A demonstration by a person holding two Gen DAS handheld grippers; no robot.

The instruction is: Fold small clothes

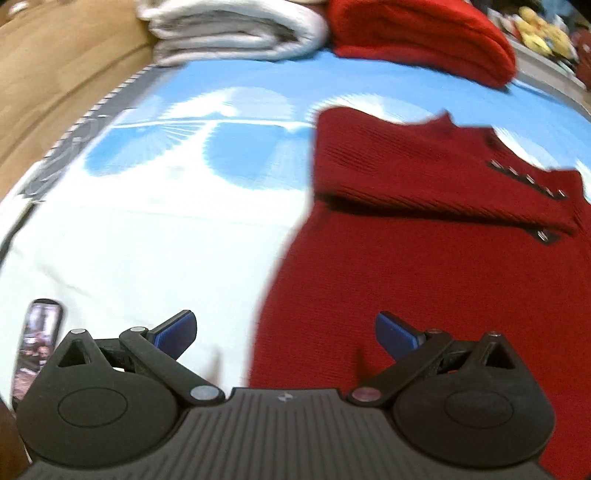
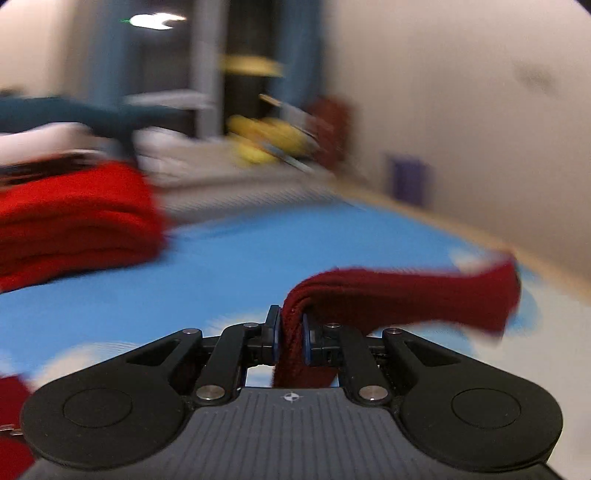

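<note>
A dark red knitted sweater (image 1: pixel 424 236) with a row of metal snaps lies on the blue and white bed sheet (image 1: pixel 184 206), one sleeve folded across its chest. My left gripper (image 1: pixel 286 334) is open and empty, low over the sweater's left hem edge. My right gripper (image 2: pixel 290 332) is shut on a fold of the dark red sweater sleeve (image 2: pixel 406 295) and holds it lifted above the sheet (image 2: pixel 240 258), the cuff trailing to the right.
A folded white garment (image 1: pixel 229 33) and a folded bright red garment (image 1: pixel 421 33) lie at the far side of the bed; the red pile also shows in the right wrist view (image 2: pixel 74 218). A phone (image 1: pixel 37 347) lies near left. A wall (image 2: pixel 461 110) stands right.
</note>
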